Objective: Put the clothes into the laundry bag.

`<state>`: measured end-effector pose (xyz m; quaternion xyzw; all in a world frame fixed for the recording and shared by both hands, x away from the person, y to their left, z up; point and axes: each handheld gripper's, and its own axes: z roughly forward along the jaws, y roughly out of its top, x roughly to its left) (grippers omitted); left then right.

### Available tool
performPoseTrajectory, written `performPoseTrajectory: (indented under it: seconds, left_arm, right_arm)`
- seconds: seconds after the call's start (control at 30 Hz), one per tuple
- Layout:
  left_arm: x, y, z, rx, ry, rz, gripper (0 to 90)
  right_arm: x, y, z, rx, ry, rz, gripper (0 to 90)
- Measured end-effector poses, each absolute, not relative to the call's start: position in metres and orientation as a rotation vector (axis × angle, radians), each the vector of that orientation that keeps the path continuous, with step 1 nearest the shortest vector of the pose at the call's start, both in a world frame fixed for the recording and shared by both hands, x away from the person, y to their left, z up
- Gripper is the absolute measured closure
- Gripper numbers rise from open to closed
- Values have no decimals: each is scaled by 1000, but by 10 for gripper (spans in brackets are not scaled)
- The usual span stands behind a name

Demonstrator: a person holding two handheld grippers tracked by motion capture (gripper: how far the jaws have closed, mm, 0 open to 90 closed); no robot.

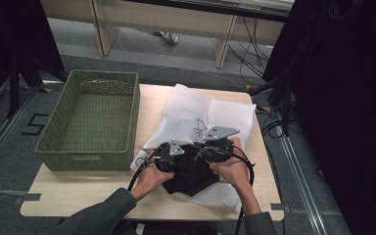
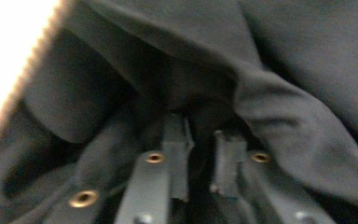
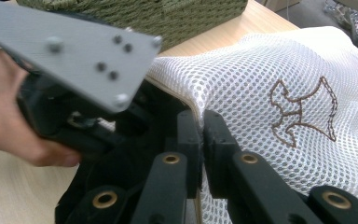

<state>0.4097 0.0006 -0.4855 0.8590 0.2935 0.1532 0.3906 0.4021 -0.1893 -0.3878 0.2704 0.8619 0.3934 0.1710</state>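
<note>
**A:** So where's everything sitting? A white mesh bag [image 1: 210, 115] is spread over the middle and far side of the wooden table [image 1: 68, 196], with a little brown embroidered figure [image 3: 303, 112] stitched on it. A black garment [image 1: 191, 176] is bunched at the near end of the bag, right at its opening, partly tucked under the mesh edge.

**B:** And the grippers? Both are parked on that black cloth, side by side, nearly touching each other.

**A:** Yep. The right gripper [image 3: 202, 140] is seen clamped on the edge of the mesh bag: the jaws are pressed almost together and the bag's rim is pinched between them, lifted a bit off the table. In the high view the same gripper [image 1: 218, 149] is held by the hand just past the garment.

**B:** Left one? The left gripper [image 2: 203, 158] is buried in the dark fabric. A narrow gap is left between the jaws, folds of the black garment are bunched all around the tips, and the bright mesh is glimpsed at the upper left corner. Whether cloth is actually pinched can't be told, it's too blurry and dark in there.

**A:** Anything else on the table? A green woven basket [image 1: 54, 127] is set on the left side, just beside the bag, with the bag's edge close to its right wall.
</note>
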Motion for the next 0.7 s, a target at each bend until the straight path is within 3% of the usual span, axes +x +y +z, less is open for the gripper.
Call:
performPoseTrajectory:
  seconds: [0.07, 0.23, 0.33, 0.47, 0.53, 0.57, 0.67, 0.7]
  left_arm:
    - [399, 9, -480, 2177, 743, 343, 534]
    - [370, 36, -473, 2203, 714, 299, 287]
    - [355, 44, -480, 2235, 687, 276, 219]
    - [345, 34, -494, 2287, 650, 273, 191]
    - [348, 25, -498, 2299, 619, 318, 242]
    - [352, 19, -499, 2296, 602, 305, 317]
    - [365, 3, -497, 2306, 560, 371, 656]
    - [372, -2, -497, 2302, 553, 385, 731]
  right_arm:
    - [403, -192, -387, 771, 2443, 1119, 874]
    - [400, -192, -384, 779, 2436, 1125, 874]
    - [397, -189, -382, 757, 2432, 1131, 874]
    - [392, -184, -380, 727, 2447, 1128, 874]
    - [391, -182, -380, 726, 2458, 1131, 874]
    - [390, -182, -380, 725, 2461, 1128, 874]
    - [389, -182, -380, 730, 2452, 1127, 874]
    - [389, -183, -381, 745, 2453, 1131, 874]
